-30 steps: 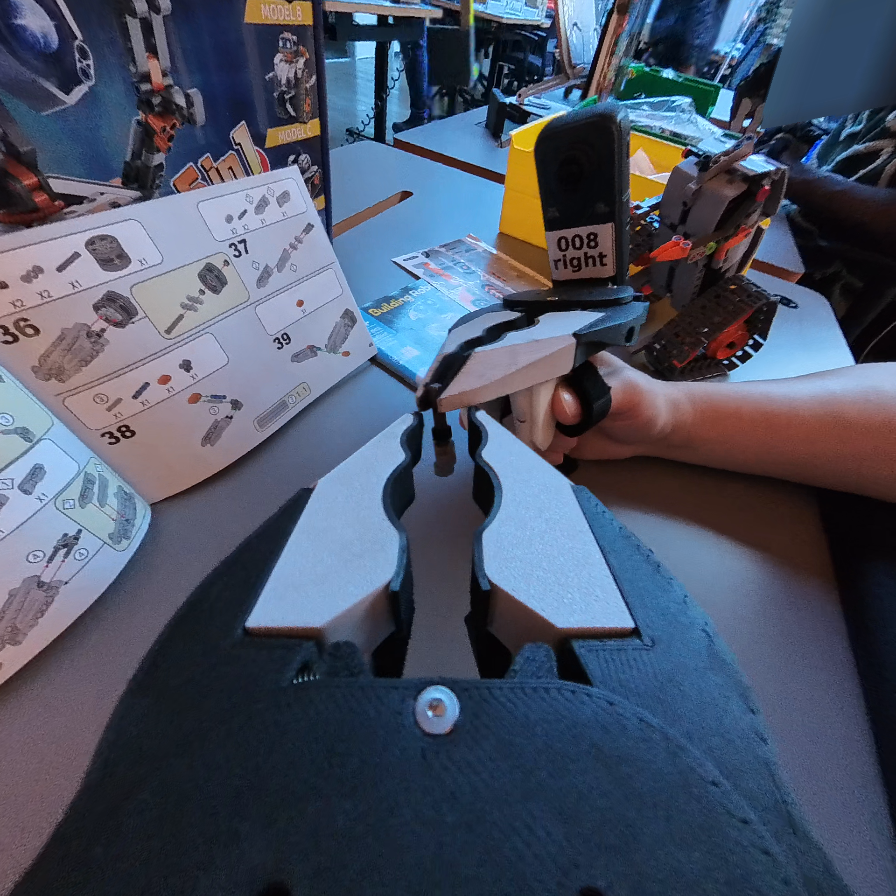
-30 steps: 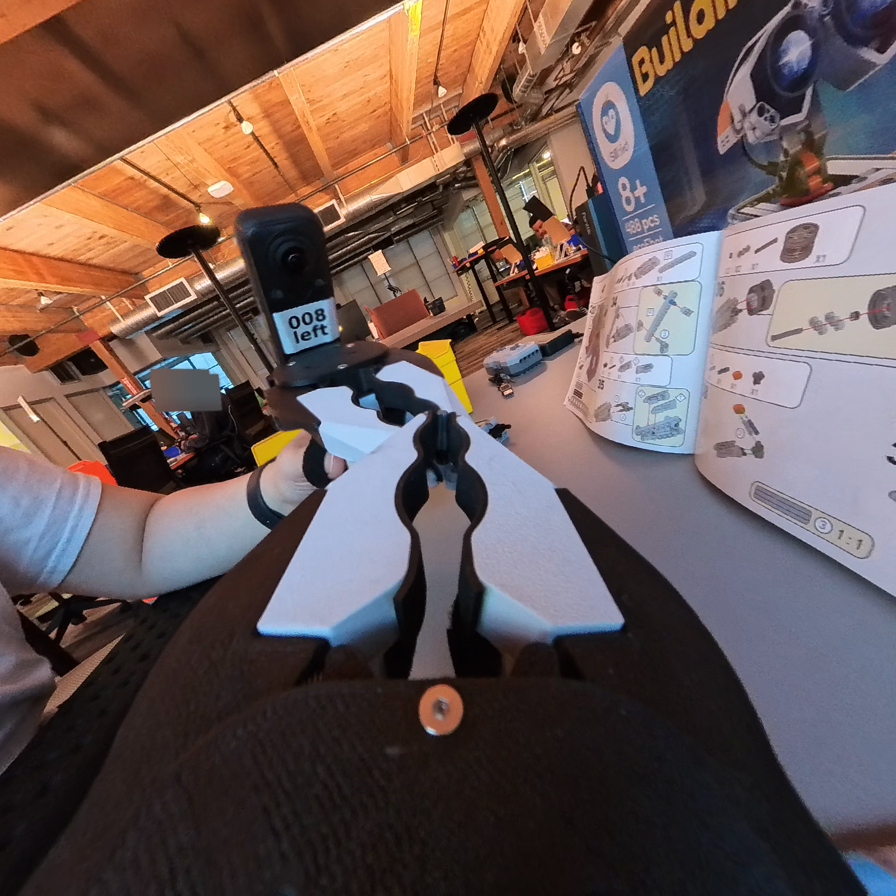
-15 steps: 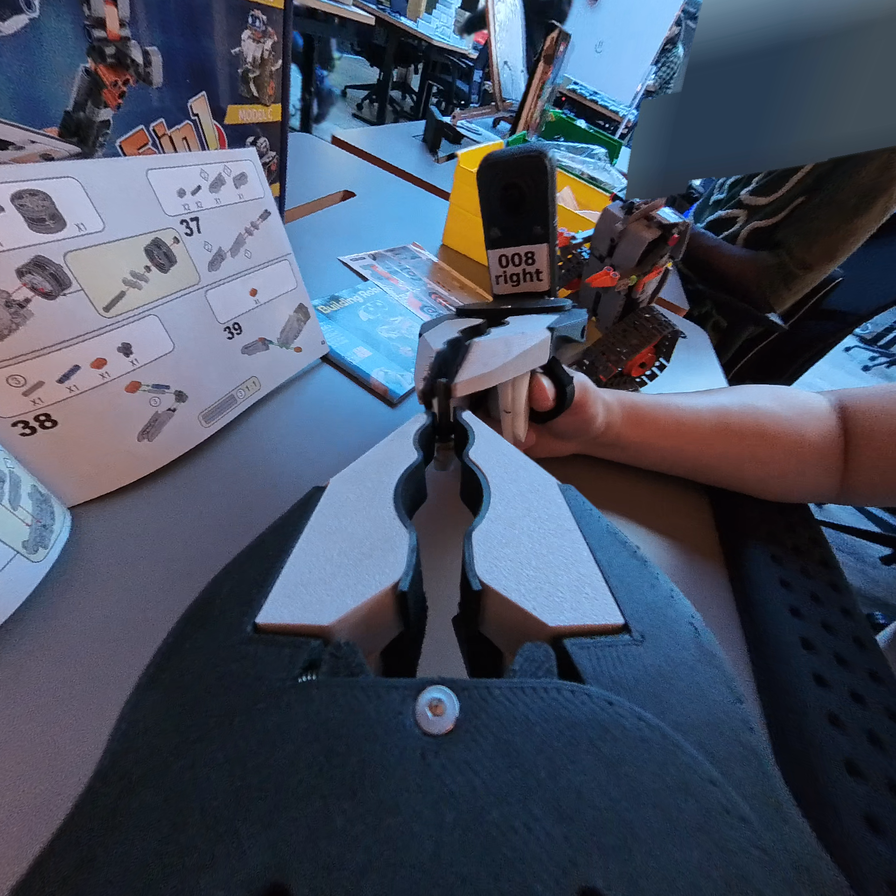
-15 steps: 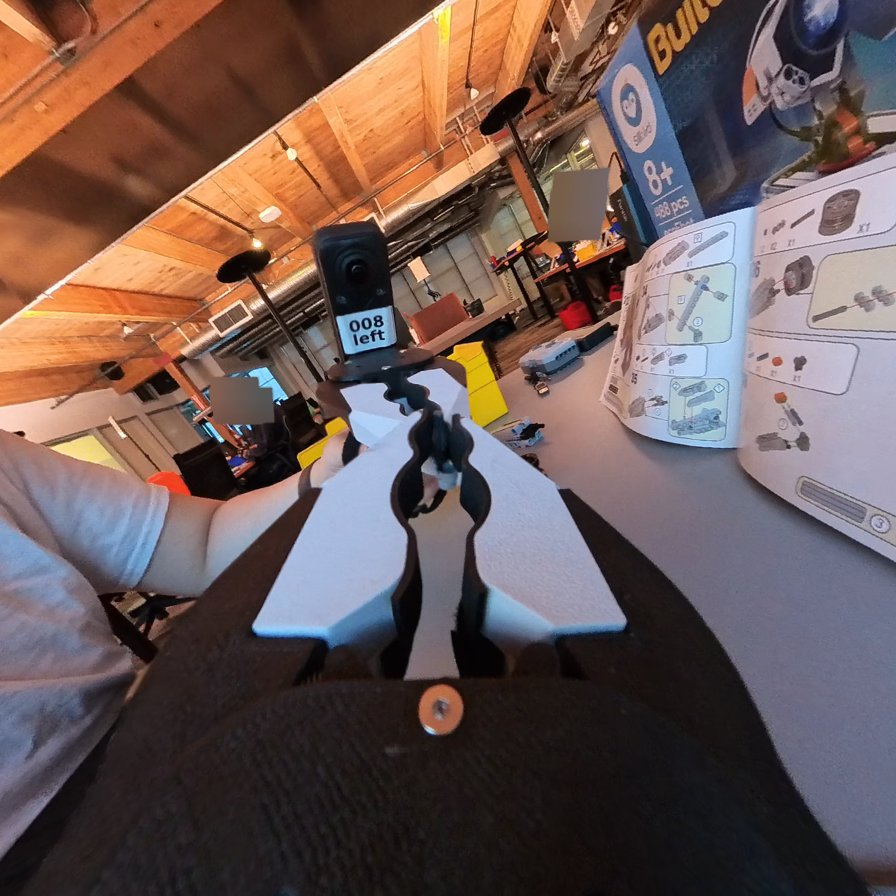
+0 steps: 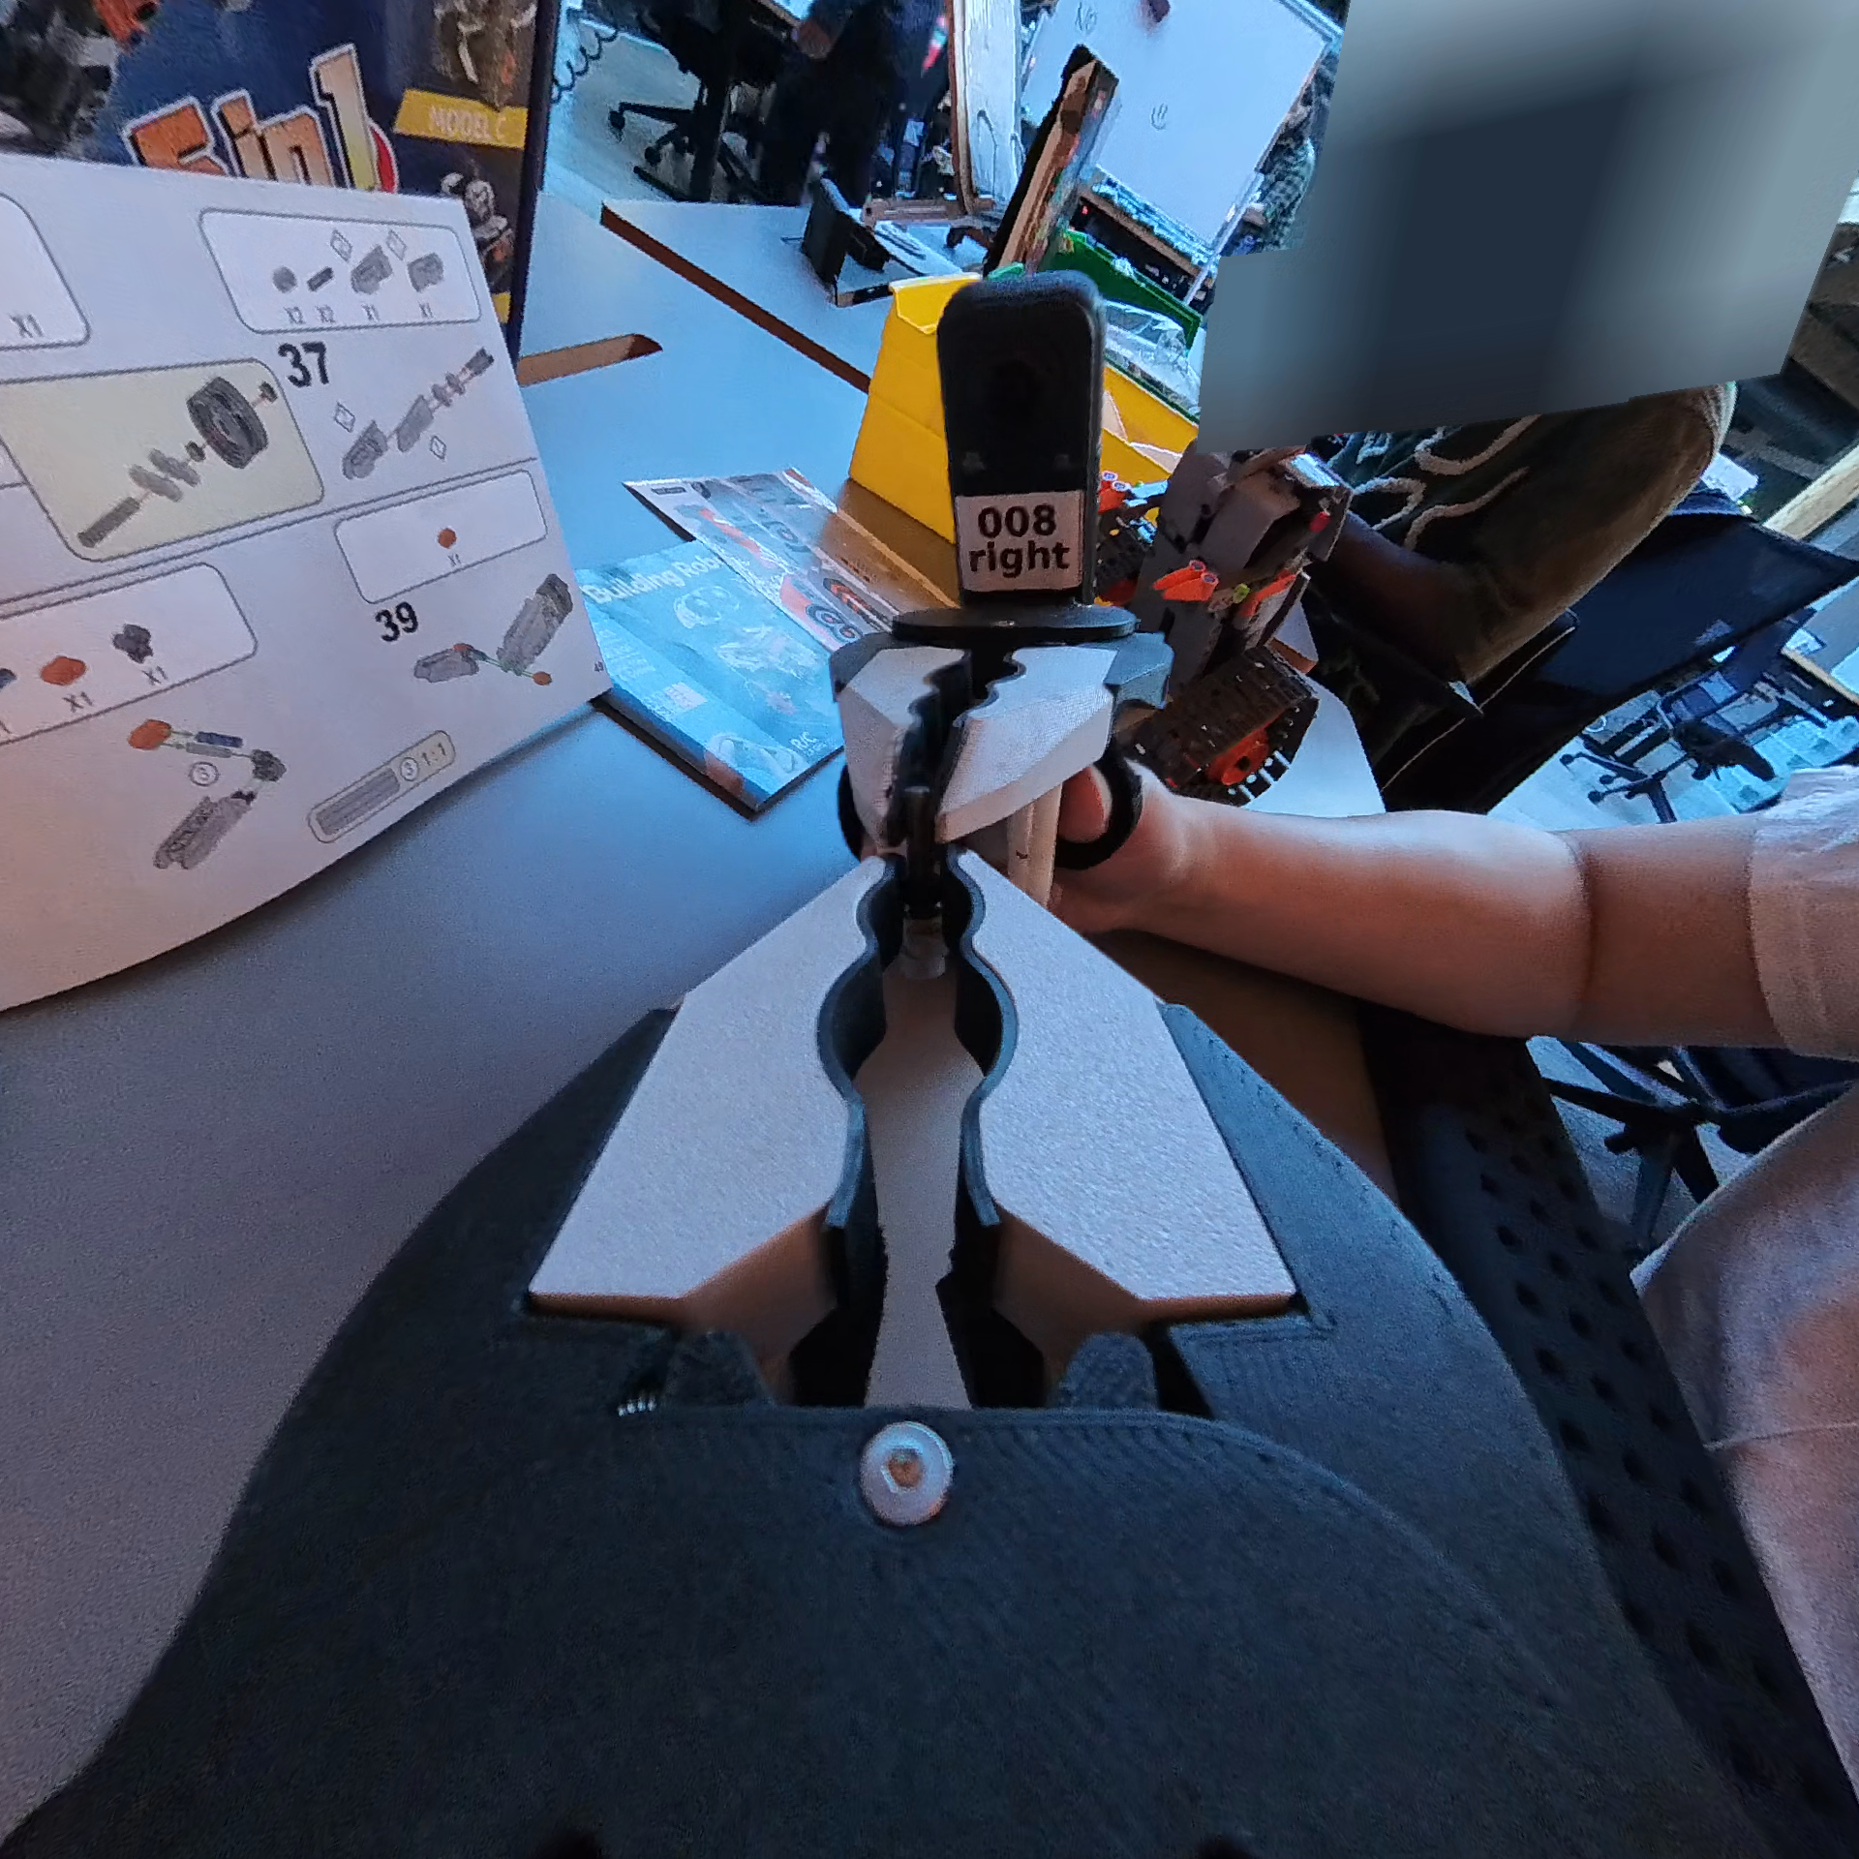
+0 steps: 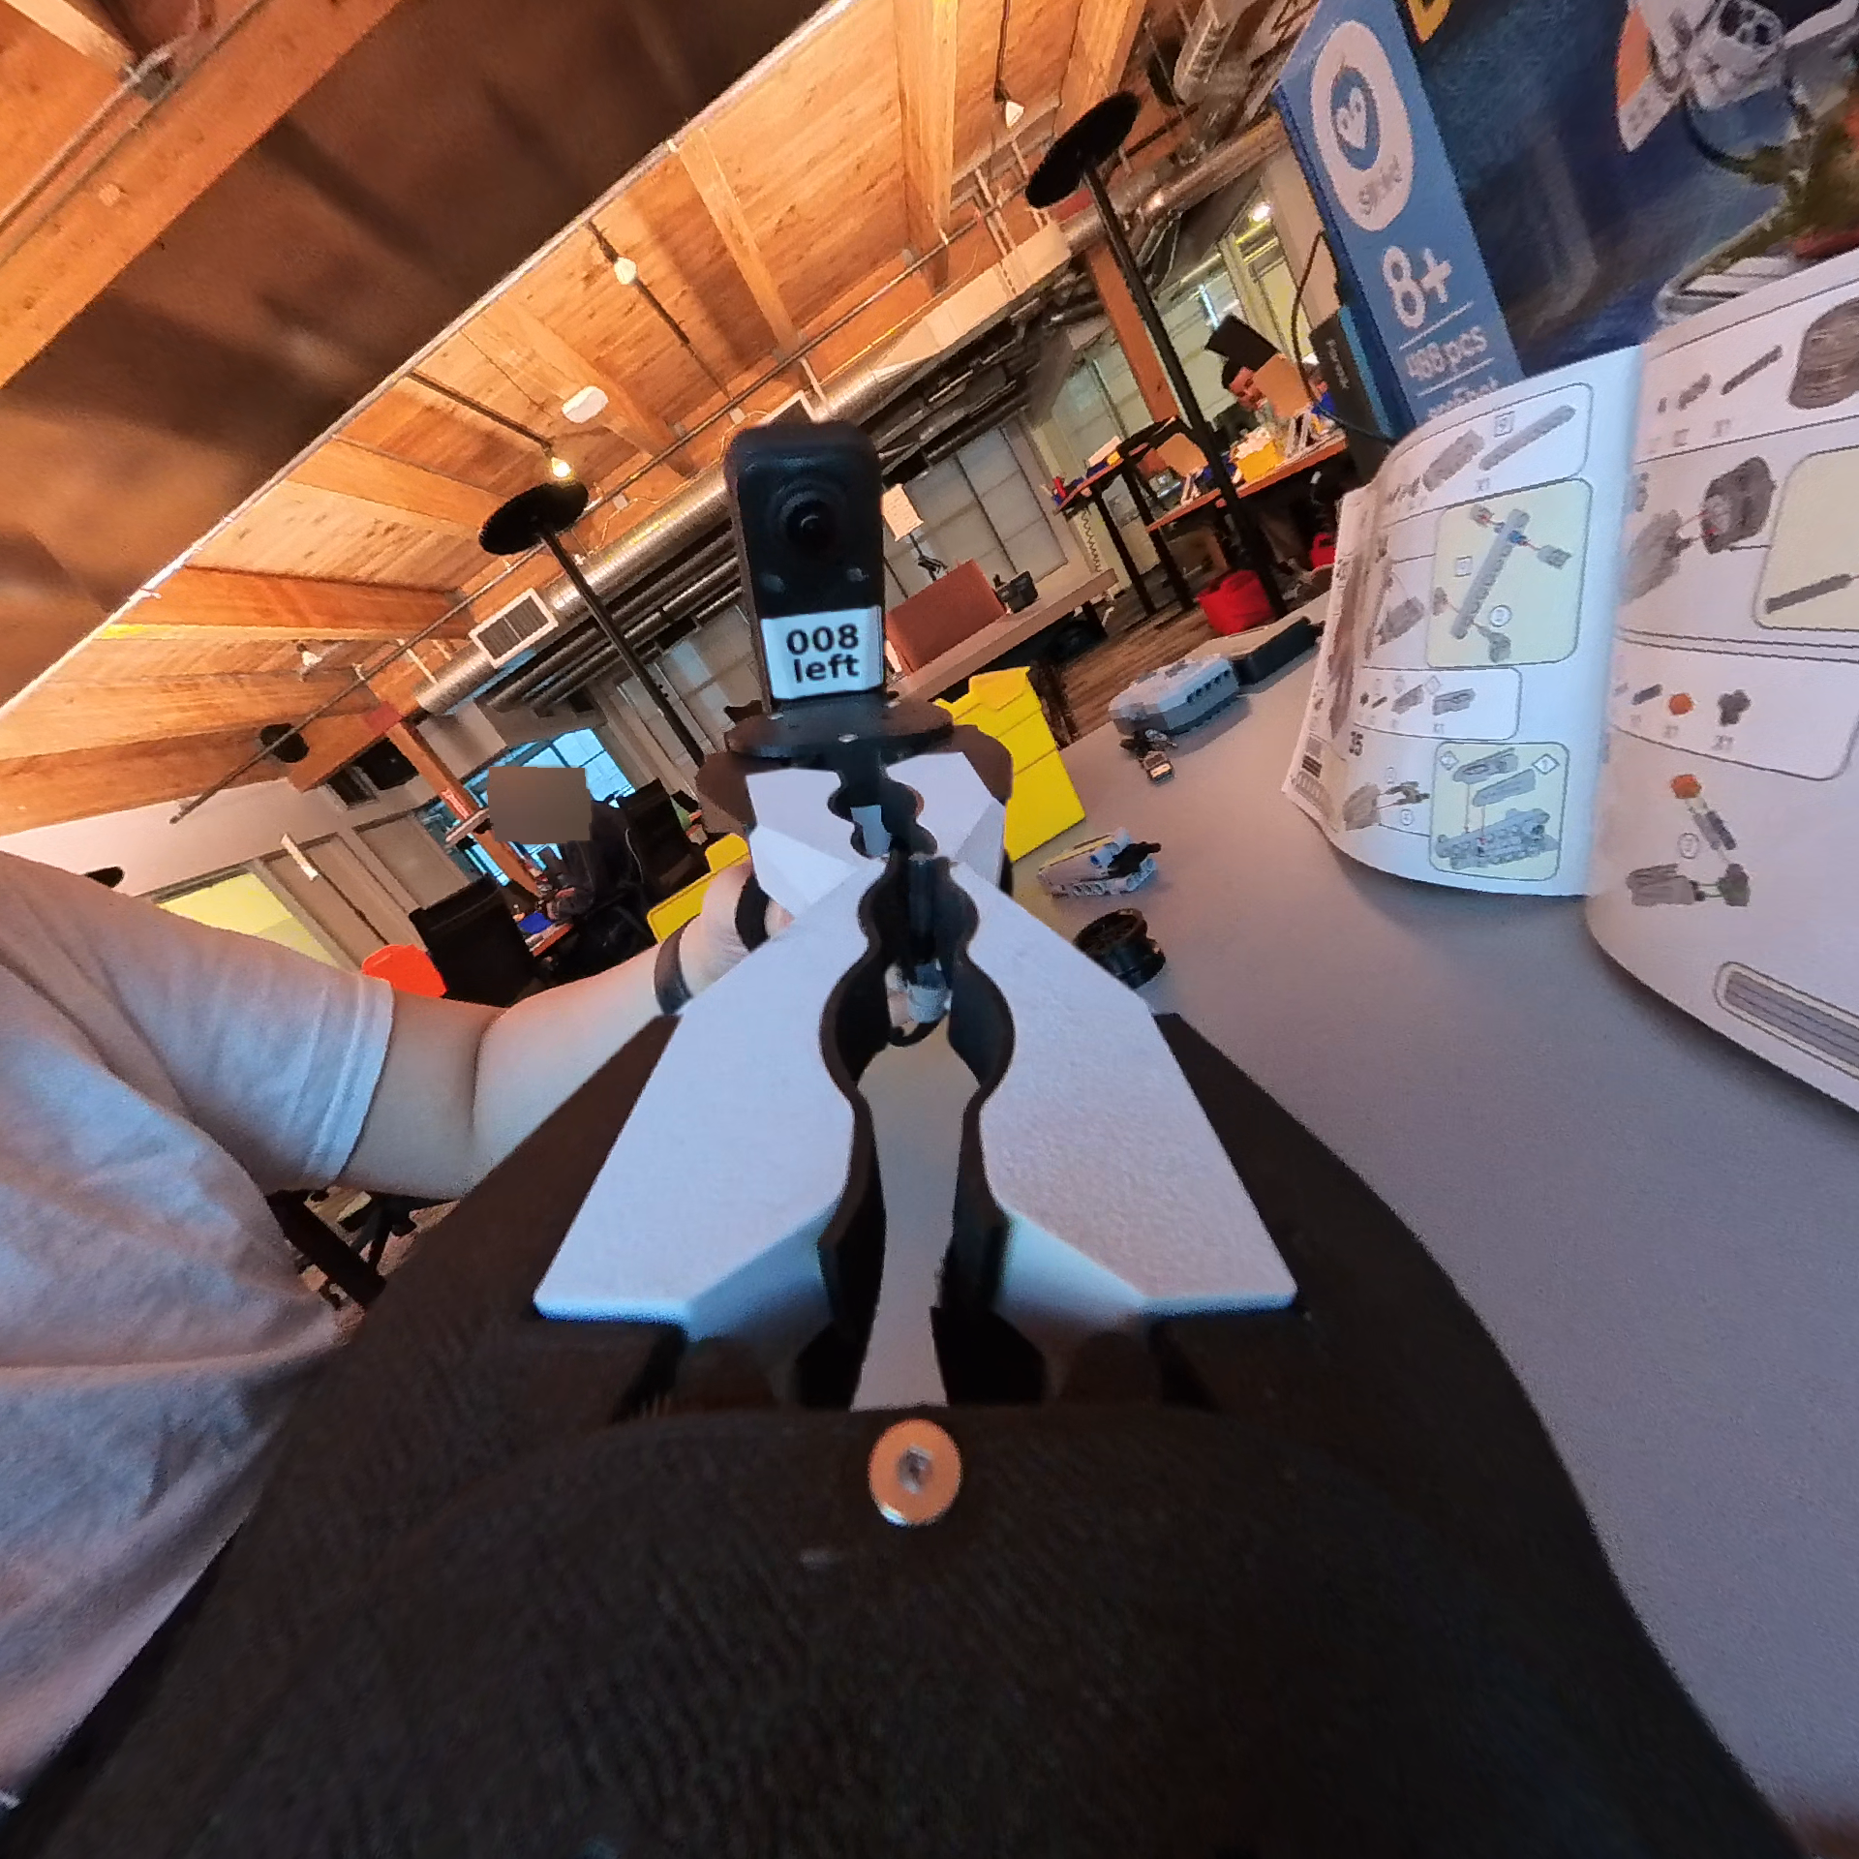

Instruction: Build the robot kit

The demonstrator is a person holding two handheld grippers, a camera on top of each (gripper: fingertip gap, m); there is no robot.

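The left gripper (image 5: 920,890) is pinched on the lower end of a thin black axle (image 5: 917,855) with a small grey bush (image 5: 922,961) on it, held just above the grey table (image 5: 402,1056). The right gripper (image 6: 917,895) faces it tip to tip and is pressed onto the same axle from the other end, so the two noses all but touch. The axle looks light, stiff and smooth, likely to swivel or slip if gripped at one point; the firmest hold seems to be in the notched hollows near each nose, where it sits now. The bush is small and may slide off. To the left of the grippers an open instruction booklet (image 5: 251,563) stands propped against a blue box (image 6: 1509,181), near enough to brush. Behind the right gripper lie a magazine (image 5: 704,684), a yellow bin (image 5: 905,423) and a tracked grey model (image 5: 1237,624). In the right wrist view a black wheel (image 6: 1117,946) and a small grey-and-yellow part (image 6: 1096,865) lie loose on the table just beyond the noses. The near table edge runs close under the person's forearm (image 5: 1358,905), so open room lies mainly upward.
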